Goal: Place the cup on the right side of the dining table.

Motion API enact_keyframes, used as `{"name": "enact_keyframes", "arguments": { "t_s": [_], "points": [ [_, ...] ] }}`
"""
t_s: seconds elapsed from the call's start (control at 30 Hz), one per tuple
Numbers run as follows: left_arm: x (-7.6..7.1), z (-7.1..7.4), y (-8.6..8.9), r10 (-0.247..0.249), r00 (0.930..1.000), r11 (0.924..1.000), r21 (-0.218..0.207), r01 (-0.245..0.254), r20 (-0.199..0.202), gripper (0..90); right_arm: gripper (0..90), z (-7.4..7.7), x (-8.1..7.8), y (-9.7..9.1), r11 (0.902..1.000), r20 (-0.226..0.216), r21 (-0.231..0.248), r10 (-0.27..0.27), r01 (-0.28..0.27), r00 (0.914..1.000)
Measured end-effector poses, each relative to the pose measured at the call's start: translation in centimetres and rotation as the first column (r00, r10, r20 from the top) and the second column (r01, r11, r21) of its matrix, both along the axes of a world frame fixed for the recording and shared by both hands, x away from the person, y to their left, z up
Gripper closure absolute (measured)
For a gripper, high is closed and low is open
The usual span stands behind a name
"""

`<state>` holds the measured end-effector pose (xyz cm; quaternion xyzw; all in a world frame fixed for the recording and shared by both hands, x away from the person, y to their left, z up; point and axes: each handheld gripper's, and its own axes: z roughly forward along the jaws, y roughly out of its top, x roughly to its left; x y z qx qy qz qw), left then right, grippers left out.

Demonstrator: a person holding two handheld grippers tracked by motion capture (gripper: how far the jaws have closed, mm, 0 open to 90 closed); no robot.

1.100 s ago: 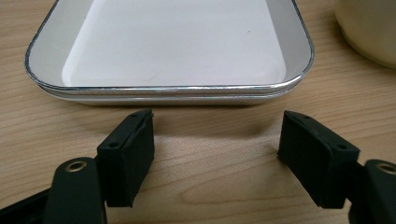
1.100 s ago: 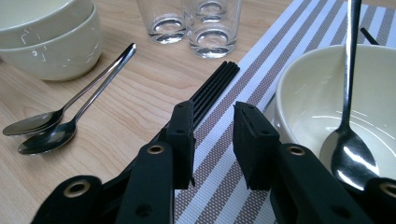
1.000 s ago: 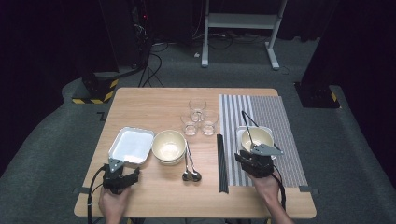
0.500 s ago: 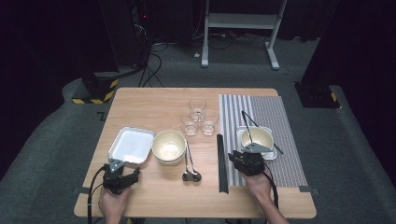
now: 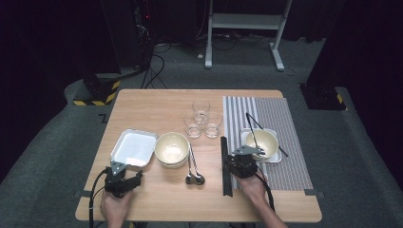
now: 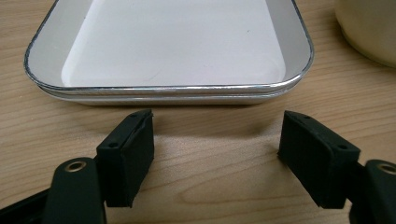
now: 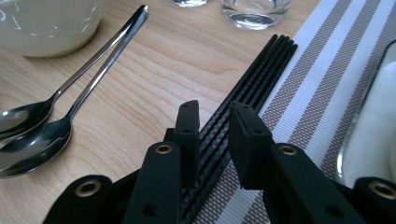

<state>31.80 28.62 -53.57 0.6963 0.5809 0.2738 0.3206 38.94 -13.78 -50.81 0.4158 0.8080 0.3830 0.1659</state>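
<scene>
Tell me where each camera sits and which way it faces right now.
High view: above the person's side, looking forward and down on the table; both forearms, left hand-held gripper, right hand-held gripper.
Left gripper view: rides the left hand-held gripper, jaws wide, facing the white tray.
Right gripper view: rides the right hand-held gripper, jaws narrowed over the black chopsticks.
Shared: high and right gripper views both show the spoons.

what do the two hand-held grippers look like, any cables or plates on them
Both are black. The left hand-held gripper has two blocky matte-black jaws with small screw holes, on black links with brass-coloured rivets; the right hand-held gripper is built the same. In the high view each carries a grey three-cornered plate on top, and a black cable trails back from each along the person's forearm. No sleeves are visible.
</scene>
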Motion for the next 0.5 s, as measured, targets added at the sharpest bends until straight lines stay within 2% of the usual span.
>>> {"name": "enact_keyframes", "arguments": {
  "t_s": [0.5],
  "points": [
    [0.0,0.0,0.0,0.000,1.0000,1.0000,0.000,0.000,0.000,26.7,73.4,-1.0,0.9,1.9,0.9996,-0.034,-0.028,-0.008,0.007,0.9994]
  ]
}}
